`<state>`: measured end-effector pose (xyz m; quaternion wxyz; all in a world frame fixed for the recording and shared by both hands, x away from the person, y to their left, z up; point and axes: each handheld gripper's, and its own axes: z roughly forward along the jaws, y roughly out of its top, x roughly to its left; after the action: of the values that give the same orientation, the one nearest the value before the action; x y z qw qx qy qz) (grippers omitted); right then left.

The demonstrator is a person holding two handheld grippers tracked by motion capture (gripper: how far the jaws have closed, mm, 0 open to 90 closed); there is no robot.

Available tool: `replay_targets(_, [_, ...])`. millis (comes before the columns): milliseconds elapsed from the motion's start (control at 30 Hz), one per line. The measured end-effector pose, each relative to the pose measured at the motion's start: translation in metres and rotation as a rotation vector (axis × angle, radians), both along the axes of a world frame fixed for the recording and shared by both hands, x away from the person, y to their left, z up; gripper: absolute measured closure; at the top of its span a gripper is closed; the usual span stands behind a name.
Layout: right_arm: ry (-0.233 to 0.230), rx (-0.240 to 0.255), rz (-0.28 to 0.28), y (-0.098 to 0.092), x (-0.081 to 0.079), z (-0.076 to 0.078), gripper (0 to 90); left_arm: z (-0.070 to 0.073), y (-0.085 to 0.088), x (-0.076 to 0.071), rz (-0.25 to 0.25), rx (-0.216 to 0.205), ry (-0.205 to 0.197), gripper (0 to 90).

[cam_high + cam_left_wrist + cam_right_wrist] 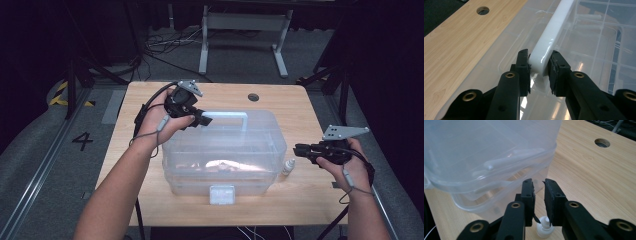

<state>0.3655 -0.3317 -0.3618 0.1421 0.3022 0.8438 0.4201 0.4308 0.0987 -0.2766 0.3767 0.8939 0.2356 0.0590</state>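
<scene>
Handle (550, 37) between left tongs (539, 66) (clamped)

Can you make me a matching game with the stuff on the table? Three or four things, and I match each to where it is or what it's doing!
Things:
1. left gripper
2. right gripper
3. small white bottle
4. round hole

Places or states:
A. stands on the table beside the clear plastic box
B. clamped on the white handle of the box lid
C. near the far edge of the wooden table
D. held above the bottle, jaws narrow, nothing between them

Pairs: 1-B, 2-D, 3-A, 4-C
</scene>
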Motion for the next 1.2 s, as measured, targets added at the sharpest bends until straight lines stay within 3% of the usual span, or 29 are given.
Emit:
replay_targets(300, [-0.006,-0.019,0.022,0.004,-0.015,0.005,88.5,0.006,0.001,0.014,0.011,-0.021,0.010,71.2])
replay_targets(633, [-0.004,-0.019,0.062,0.014,-0.027,0.004,89.6,0.012,0.000,0.026,0.016,-0.011,0.016,70.0])
replay_targets(1200, [-0.041,0.126,0.142,0.037,-0.030,0.001,90.0,0.018,-0.001,0.040,0.032,0.000,0.025,68.9])
